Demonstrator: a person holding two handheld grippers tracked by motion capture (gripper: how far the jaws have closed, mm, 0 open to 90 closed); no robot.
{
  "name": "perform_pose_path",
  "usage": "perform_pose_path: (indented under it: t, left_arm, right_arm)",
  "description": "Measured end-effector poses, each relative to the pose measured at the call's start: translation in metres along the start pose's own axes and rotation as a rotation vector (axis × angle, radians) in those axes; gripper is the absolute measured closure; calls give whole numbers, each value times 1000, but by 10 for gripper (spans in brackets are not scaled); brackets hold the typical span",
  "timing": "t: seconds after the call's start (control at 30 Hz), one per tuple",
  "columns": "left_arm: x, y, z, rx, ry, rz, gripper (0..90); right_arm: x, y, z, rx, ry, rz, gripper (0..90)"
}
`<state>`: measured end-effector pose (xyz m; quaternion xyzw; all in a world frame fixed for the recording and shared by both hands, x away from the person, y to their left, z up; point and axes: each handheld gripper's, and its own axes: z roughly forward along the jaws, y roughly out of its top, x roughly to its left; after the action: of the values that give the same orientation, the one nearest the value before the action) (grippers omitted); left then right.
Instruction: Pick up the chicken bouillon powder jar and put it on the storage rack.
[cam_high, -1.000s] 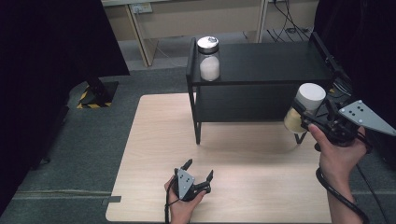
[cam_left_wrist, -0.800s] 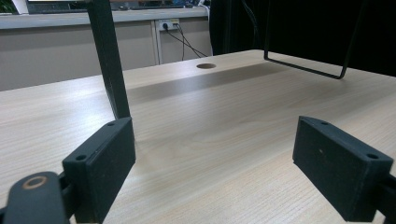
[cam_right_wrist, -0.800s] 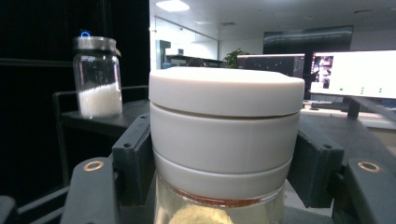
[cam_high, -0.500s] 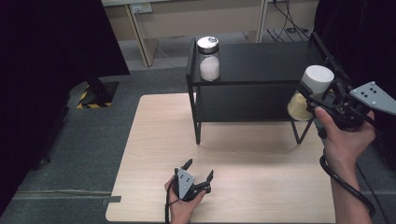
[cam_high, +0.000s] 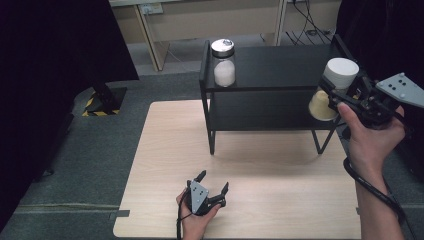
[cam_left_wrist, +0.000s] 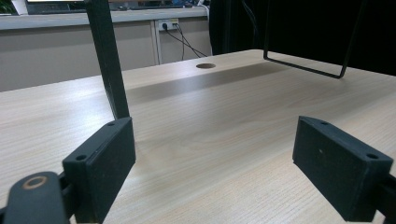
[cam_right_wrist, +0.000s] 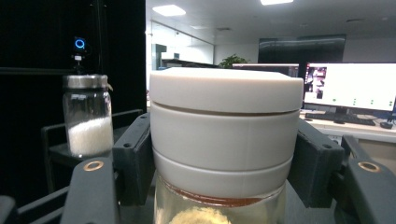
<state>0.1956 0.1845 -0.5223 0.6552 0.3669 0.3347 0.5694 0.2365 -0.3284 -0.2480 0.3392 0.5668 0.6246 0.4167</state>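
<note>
Item: right gripper (cam_high: 334, 95), hand-held, seen in the high view at the right end of the black shelf unit (cam_high: 280, 57), with the grey three-cornered plate on its top. Jaws: pressed in on the white lid (cam_right_wrist: 225, 128) of a glass jar (cam_high: 330, 90), one black pad on each side of the lid's lower band, both touching it, as the right gripper view shows. Jar: held upright and clear of any surface, level with the shelf unit's upper board and just off its right edge; yellowish powder shows through the glass below the lid. Item: left gripper (cam_high: 212, 187), hand-held, low over the light wooden table (cam_high: 165, 150) near its front edge, well apart from the shelf unit. Jaws: spread wide, nothing between the pads and nothing touched; the left gripper view looks between them along bare table top to one black shelf leg (cam_left_wrist: 108, 58) and a thin wire foot further back. Item: second jar (cam_high: 223, 62), clear glass with a metal lid, part filled with white grains, standing upright on the top board of the shelf unit at its left end, well apart from both grippers.
</note>
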Motion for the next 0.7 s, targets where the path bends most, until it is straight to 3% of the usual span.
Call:
perform_pose_path:
  t: [0.37, 0.7]
  left_arm:
    - [0, 0, 0, 1, 0, 2, 127]
    - [0, 0, 1, 2, -2, 5, 128]
  right_arm:
    - [-4, 32, 22, 40, -20, -38, 343]
    - [-9, 45, 40, 65, -70, -22, 343]
